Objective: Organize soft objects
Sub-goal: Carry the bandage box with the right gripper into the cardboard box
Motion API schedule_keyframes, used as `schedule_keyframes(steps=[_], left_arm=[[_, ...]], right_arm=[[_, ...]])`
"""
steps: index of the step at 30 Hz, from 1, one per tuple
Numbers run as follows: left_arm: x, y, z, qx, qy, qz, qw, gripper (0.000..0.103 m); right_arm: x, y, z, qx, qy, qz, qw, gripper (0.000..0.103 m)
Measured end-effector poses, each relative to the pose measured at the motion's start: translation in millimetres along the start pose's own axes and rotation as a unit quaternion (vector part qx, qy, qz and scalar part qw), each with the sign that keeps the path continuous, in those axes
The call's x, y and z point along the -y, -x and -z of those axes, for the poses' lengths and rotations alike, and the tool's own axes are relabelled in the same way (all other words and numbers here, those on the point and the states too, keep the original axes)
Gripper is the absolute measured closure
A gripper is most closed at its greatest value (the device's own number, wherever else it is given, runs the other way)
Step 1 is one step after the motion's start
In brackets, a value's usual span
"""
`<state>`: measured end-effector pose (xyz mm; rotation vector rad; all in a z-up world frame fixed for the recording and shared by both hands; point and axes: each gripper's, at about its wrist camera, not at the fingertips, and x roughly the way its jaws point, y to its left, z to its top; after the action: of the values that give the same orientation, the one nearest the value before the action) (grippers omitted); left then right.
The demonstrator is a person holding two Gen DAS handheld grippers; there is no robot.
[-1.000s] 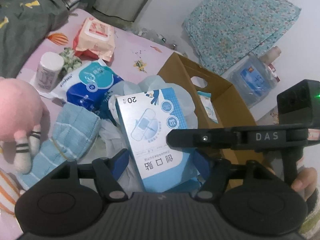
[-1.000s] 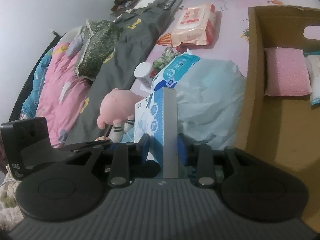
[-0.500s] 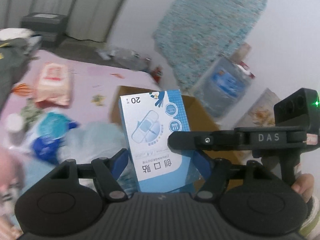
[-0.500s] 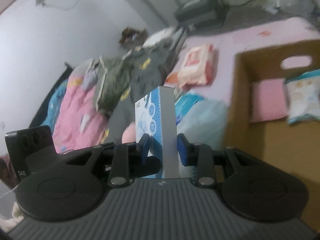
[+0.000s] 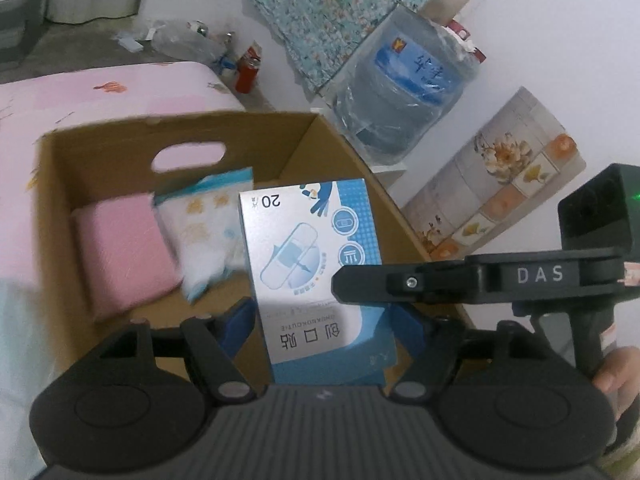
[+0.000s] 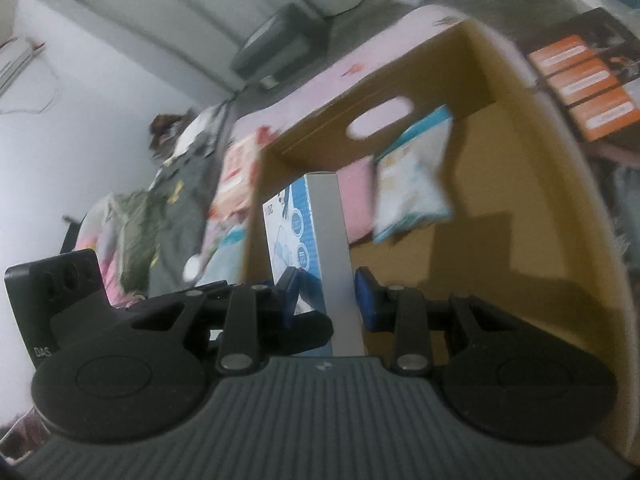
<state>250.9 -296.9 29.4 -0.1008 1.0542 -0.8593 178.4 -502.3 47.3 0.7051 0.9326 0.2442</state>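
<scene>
A blue-and-white bandage box (image 5: 312,264) hangs upright over the open cardboard box (image 5: 100,136), held by both grippers. My left gripper (image 5: 326,324) has a pad on each narrow edge of the bandage box, and its jaws are opening slightly. In the right wrist view the bandage box (image 6: 320,232) shows edge-on, with my right gripper (image 6: 326,300) shut on its two broad faces. Inside the cardboard box (image 6: 560,240) a pink pad (image 5: 120,252) and a white-and-blue patterned pack (image 5: 208,228) lean on the far wall.
The cardboard box stands on a pink bed sheet (image 5: 100,88). Beyond it are a large water jug (image 5: 404,92), a floral cloth (image 5: 332,12), a red can (image 5: 248,72) and a tile-print board (image 5: 492,184). Grey clothes (image 6: 176,208) lie on the bed at left.
Both grippers have carried the bandage box sideways, off the pile of soft items and over the cardboard box. The plush toy and towel have left the view.
</scene>
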Motion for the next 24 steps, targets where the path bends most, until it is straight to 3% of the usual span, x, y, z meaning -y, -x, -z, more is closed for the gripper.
schedule_keyframes(steps=[2, 5, 10, 14, 18, 24], left_arm=[[1, -15, -20, 0.003, 0.001, -0.010, 0.9999, 0.028], [-3, -36, -40, 0.009, 0.014, -0.043, 0.9989, 0.016], [-18, -43, -38, 0.005, 0.041, -0.054, 0.9977, 0.016], [-19, -34, -28, 0.005, 0.031, -0.076, 0.9966, 0.016], [-18, -11, -17, 0.023, 0.016, -0.092, 0.9954, 0.016], [-16, 27, 1, 0.048, -0.010, -0.128, 0.9906, 0.012]], right_arm=[[11, -3, -19, 0.009, -0.005, 0.011, 1.000, 0.073], [20, -7, -46, 0.040, 0.007, 0.037, 0.998, 0.073], [39, -12, -66, 0.076, 0.021, 0.086, 0.993, 0.073], [50, -12, -56, 0.060, 0.007, 0.077, 0.995, 0.073], [39, -6, -34, 0.043, 0.033, 0.082, 0.995, 0.073], [5, -31, 1, -0.036, 0.114, 0.137, 0.983, 0.073]])
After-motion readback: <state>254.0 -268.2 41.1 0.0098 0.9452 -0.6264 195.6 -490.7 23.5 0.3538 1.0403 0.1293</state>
